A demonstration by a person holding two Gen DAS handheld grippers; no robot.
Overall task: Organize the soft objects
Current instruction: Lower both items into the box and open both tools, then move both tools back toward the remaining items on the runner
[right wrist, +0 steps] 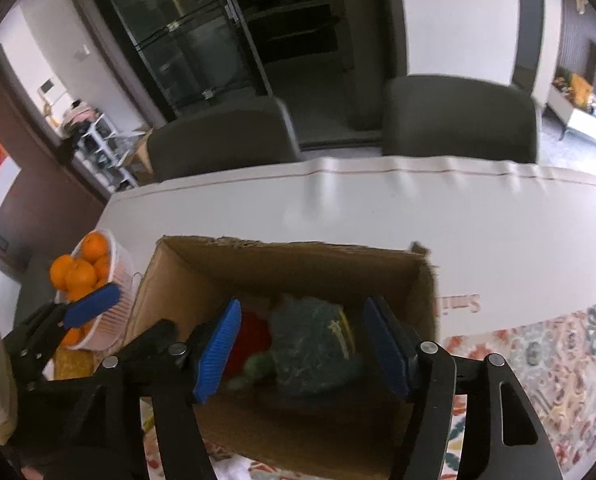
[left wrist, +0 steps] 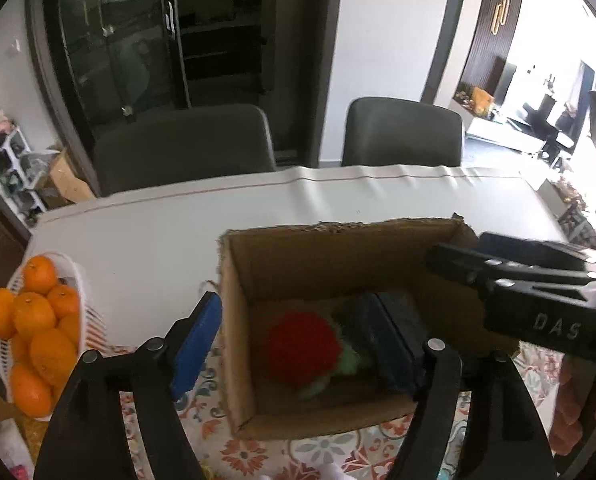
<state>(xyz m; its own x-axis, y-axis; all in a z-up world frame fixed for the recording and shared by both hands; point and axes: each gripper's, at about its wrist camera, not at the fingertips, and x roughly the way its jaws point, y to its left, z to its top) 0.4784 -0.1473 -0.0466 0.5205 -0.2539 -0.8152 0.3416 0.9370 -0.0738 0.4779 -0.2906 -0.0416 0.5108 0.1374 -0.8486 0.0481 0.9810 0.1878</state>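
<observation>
A white basket (left wrist: 82, 292) of round oranges (left wrist: 37, 320) is sitting on the table (left wrist: 145, 240) just left of the brown cardboard box (left wrist: 338, 252), w/ two grey chairs (right wrist: 458, 116) standing behind the table & a flowery mat (right wrist: 558, 344) lying under the box. Both claws are tilting down at the box: the left claw (left wrist: 298, 344) is standing released, one blue ribbed pad (left wrist: 195, 344) outside the box's left wall & the other inside, holding nothing. The right claw (right wrist: 302, 348) is standing released too, over the box, w/ the fuzzy red toy (left wrist: 304, 346) & the bumpy dark green toy (right wrist: 314, 344) lying loose on the box floor, side by side.
</observation>
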